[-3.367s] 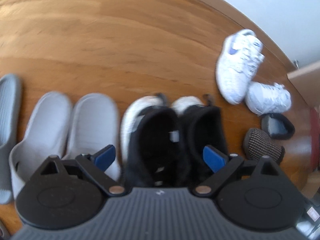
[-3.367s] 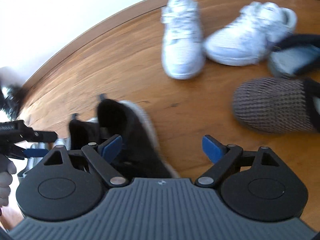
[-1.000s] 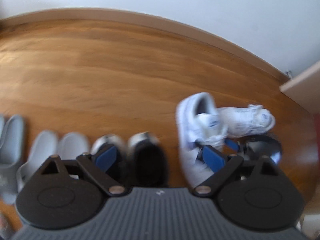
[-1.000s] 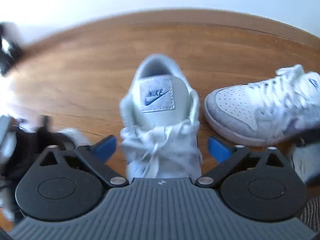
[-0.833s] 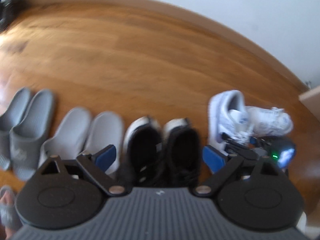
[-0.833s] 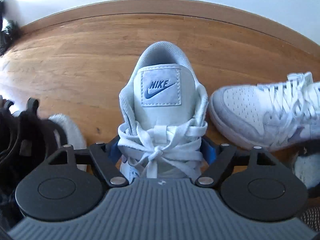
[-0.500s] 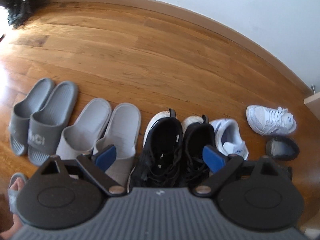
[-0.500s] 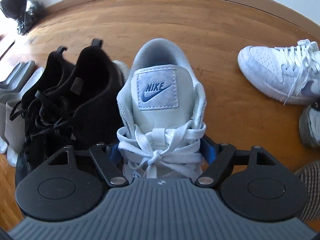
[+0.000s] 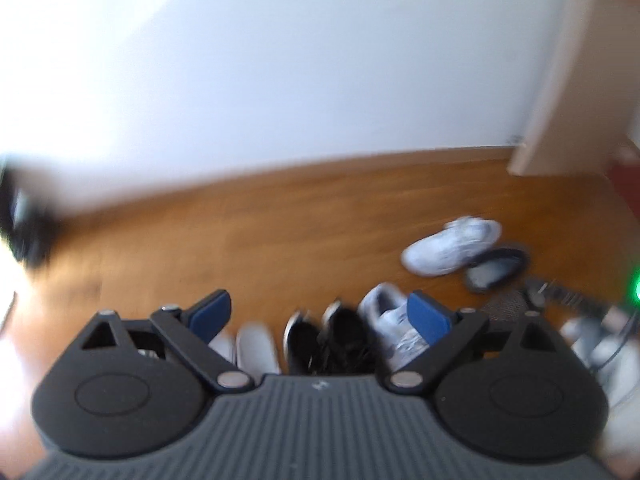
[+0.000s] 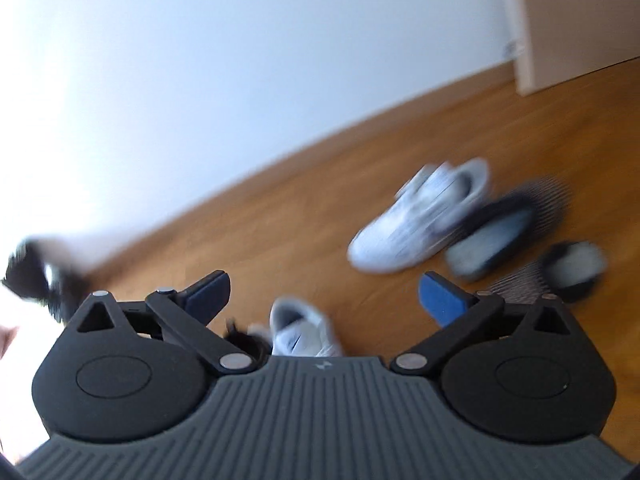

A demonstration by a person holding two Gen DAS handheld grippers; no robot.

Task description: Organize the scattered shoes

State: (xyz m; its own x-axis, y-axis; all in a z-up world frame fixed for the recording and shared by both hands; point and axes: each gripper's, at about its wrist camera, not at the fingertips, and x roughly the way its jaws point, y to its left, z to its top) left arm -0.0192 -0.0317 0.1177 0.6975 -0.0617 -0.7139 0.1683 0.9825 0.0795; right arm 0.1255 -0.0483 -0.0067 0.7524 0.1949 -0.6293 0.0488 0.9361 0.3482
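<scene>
Both views are blurred and look down from well above the wooden floor. My left gripper is open and holds nothing. Below it a row runs left to right: pale slides, a black sneaker pair, then a white sneaker. Its mate, a second white sneaker, lies apart to the right. My right gripper has its jaws opening wide, with nothing between them. The placed white sneaker sits on the floor below it, beside a black shoe. The other white sneaker lies to the right.
Dark slippers and a mesh one lie beside the loose white sneaker. A white wall with a wooden skirting runs behind. A pale cabinet corner stands at the right. A dark object sits at the far left.
The right gripper let go of the white sneaker, left beside the black pair, and rose with jaws spread. Both grippers lifted and tilted up, so more wall shows.
</scene>
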